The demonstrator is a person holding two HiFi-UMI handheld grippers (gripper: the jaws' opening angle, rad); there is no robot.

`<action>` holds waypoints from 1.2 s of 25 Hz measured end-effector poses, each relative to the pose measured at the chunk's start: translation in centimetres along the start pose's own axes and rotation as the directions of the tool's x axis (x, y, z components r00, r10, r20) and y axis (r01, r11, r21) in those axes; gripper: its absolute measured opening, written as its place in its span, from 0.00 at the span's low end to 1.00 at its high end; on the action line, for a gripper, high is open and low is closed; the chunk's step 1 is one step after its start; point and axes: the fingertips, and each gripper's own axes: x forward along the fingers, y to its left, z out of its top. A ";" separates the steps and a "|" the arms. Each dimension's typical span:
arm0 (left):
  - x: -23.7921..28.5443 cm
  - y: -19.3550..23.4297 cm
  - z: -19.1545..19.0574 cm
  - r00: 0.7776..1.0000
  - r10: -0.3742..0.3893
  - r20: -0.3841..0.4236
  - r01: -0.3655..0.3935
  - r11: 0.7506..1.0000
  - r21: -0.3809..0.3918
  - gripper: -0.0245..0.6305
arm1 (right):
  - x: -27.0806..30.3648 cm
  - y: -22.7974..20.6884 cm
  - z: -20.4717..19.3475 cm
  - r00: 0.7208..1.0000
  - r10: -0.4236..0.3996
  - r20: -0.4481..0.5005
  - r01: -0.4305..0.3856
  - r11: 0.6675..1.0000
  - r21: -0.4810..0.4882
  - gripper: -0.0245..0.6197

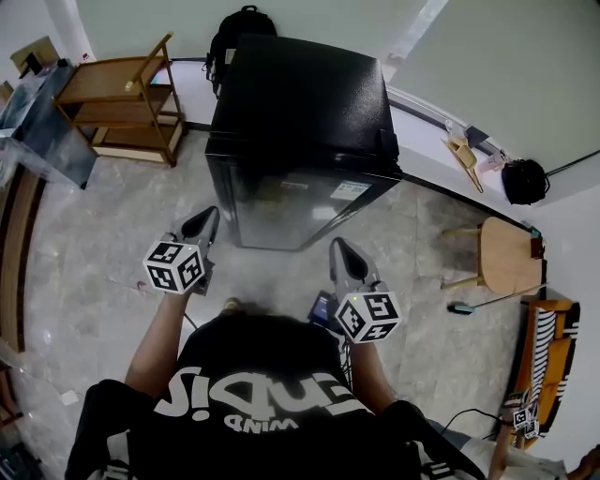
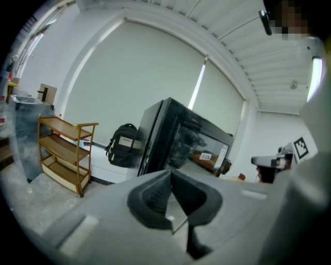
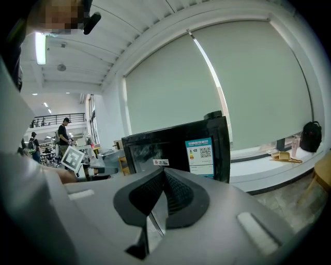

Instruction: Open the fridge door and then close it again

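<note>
A small black fridge (image 1: 300, 141) stands on the floor ahead of me, its glossy door (image 1: 295, 206) closed and facing me. The fridge (image 2: 181, 142) also fills the middle of the left gripper view, and its door with a blue label (image 3: 199, 155) shows in the right gripper view. My left gripper (image 1: 208, 221) hovers short of the door's left edge, shut with nothing between its pads. My right gripper (image 1: 339, 251) hangs short of the door's right part, its jaws together and empty. Neither touches the fridge.
A wooden shelf unit (image 1: 127, 98) stands at the left, with a black backpack (image 1: 239, 28) behind the fridge. A round wooden table (image 1: 506, 255) and a chair (image 1: 548, 356) are at the right. A low white ledge (image 1: 441, 127) runs along the wall.
</note>
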 end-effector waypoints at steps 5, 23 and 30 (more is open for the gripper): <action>-2.6 -1.5 0.4 1.000 -0.001 0.020 0.000 0.999 0.053 0.04 | 0.7 0.9 -0.3 0.999 0.031 -0.010 -0.031 1.000 -0.002 0.03; -8.2 -2.6 2.0 0.995 0.058 0.087 -0.067 0.993 0.102 0.04 | 1.9 2.3 -0.5 0.996 0.086 -0.025 -0.086 0.996 -0.026 0.03; -6.8 -3.2 2.0 0.995 0.040 0.091 -0.047 0.996 0.074 0.04 | 2.1 2.4 -0.2 0.995 0.099 -0.021 -0.099 0.995 -0.032 0.03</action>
